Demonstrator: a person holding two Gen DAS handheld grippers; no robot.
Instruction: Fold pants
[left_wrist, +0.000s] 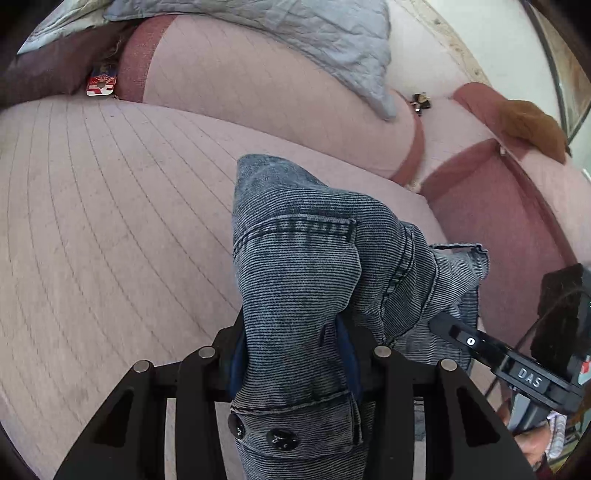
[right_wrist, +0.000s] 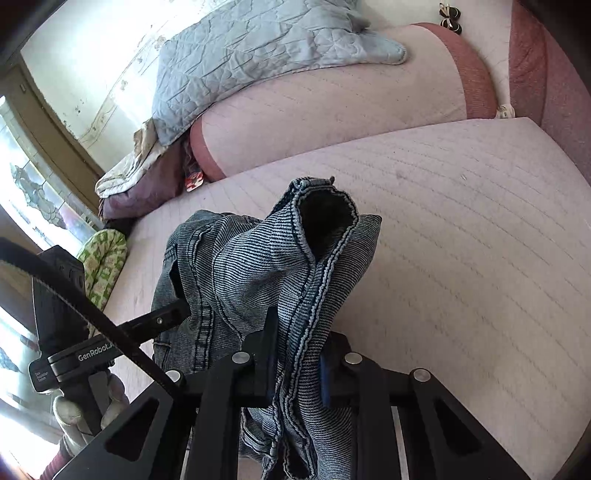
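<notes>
a lived-in room of a home is shown, most likely a sitting room. a wide sofa (left_wrist: 110, 206) upholstered in pale pink quilted fabric with darker rose trim is seen, and a grey quilted blanket (right_wrist: 258, 48) is draped over its backrest. crumpled cloths (right_wrist: 129, 173) are piled at one end of the seat, a green patterned cushion (right_wrist: 103, 266) is set beside it, and a bright window (right_wrist: 33, 206) is seen in a marked, cream-painted wall.

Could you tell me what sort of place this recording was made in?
Probably a home living room: a pink sofa with cushioned back, a quilted blue blanket draped over it, and a window beside it.
</notes>
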